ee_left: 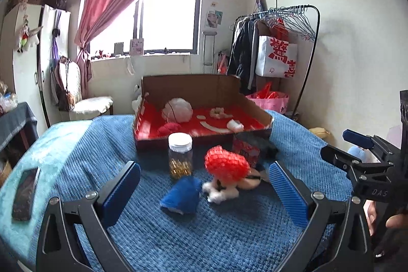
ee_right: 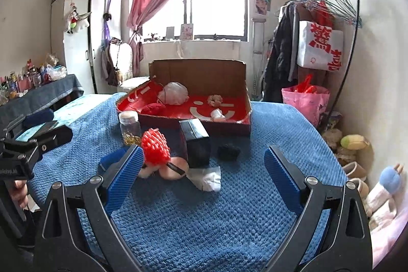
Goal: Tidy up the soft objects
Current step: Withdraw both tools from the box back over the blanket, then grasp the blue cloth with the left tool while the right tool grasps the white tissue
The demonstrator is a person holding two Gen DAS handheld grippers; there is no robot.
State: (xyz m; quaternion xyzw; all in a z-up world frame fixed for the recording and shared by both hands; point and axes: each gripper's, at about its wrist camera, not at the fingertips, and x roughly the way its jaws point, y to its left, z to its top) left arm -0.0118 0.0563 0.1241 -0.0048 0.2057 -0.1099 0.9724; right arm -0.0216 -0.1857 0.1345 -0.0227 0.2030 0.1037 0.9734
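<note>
Grippers: left gripper [ee_left: 204,191] and right gripper [ee_right: 204,173] both spread wide, empty.
Sorted: white fluffy ball [ee_left: 177,110], red yarn [ee_left: 168,129] inside far red-lined cardboard box [ee_left: 204,88].
Left: red-capped plush doll [ee_left: 227,170], blue cloth [ee_left: 182,195] near, on blanket.

The bed's blue blanket [ee_right: 204,221] is thick cloth with a rough, waffle-like weave. The box [ee_left: 204,88] is matt brown cardboard with a glossy red lining. The jar [ee_left: 180,156] is clear and shiny with a smooth white plastic lid. Each tool's pads [ee_right: 127,175] are ribbed blue on matt black arms.
</note>
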